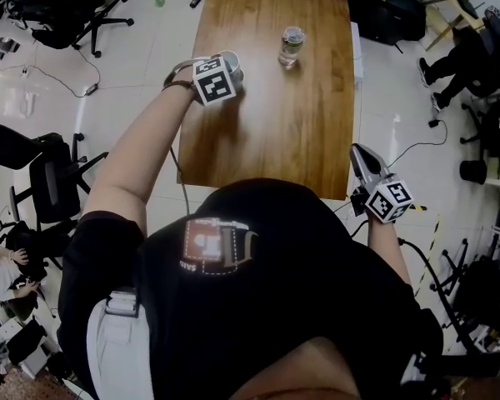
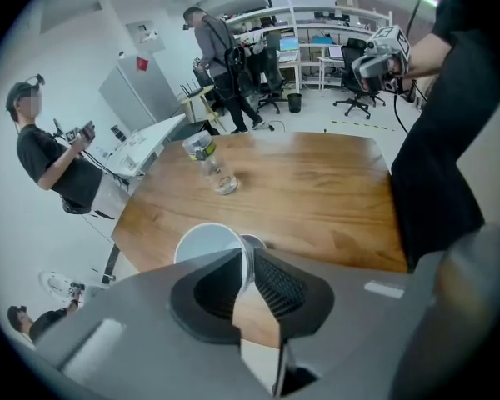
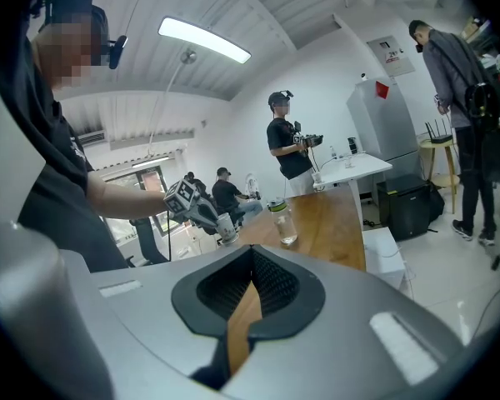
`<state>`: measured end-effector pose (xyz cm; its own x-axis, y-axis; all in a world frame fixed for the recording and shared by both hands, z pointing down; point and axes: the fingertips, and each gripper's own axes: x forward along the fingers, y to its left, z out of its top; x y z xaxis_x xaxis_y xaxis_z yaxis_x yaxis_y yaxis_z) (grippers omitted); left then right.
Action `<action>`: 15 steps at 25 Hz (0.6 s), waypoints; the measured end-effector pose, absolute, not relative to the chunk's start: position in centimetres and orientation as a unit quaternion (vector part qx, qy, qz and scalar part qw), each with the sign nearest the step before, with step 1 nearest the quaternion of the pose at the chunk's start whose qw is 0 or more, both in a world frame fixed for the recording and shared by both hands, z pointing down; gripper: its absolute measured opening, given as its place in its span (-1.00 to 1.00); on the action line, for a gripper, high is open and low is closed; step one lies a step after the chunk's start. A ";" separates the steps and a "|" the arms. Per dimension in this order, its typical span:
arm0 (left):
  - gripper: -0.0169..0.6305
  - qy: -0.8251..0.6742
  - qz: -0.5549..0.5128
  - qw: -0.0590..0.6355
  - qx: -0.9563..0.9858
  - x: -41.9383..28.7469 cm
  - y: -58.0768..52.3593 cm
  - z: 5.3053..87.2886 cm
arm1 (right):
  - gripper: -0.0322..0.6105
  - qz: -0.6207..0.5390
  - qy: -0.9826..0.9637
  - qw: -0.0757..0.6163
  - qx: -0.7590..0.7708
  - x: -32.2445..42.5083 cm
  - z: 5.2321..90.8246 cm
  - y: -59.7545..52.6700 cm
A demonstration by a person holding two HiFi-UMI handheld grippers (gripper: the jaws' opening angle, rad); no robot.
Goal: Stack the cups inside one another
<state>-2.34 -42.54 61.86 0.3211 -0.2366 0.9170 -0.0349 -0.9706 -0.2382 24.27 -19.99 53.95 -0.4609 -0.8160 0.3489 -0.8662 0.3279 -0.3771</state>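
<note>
My left gripper [image 1: 231, 73] hangs over the left part of the wooden table [image 1: 292, 132], shut on a white cup [image 1: 231, 60]. In the left gripper view the cup's [image 2: 204, 242] thin wall sits pinched between the pads of the left gripper [image 2: 248, 257], its mouth open on the left. A small grey ring [image 2: 254, 242] shows just right of it; I cannot tell what it is. The right gripper view shows that cup [image 3: 226, 227] raised above the tabletop. My right gripper [image 1: 360, 152] is off the table's near right corner, shut [image 3: 252, 252] and empty.
A clear bottle with a green label [image 1: 291, 45] stands upright on the far middle of the table, also in the left gripper view [image 2: 207, 161]. Office chairs [image 1: 54, 173] and cables surround the table. People [image 3: 290, 144] stand beyond a white desk [image 2: 146, 140].
</note>
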 end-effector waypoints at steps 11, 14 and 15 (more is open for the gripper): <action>-0.51 0.235 -0.279 -0.004 -0.931 -1.4 -40.7 46.9 | -0.86 0.229 -0.833 0.017 0.503 25.1 51.1 -22.9; -0.65 0.258 -0.126 -0.107 -0.952 -3.8 -37.2 43.9 | -0.86 0.206 -0.850 0.008 0.484 24.8 49.3 -24.3; -0.71 0.265 -0.094 -0.130 -0.951 -4.6 -35.9 43.8 | -0.86 0.198 -0.857 0.008 0.476 24.5 48.7 -24.7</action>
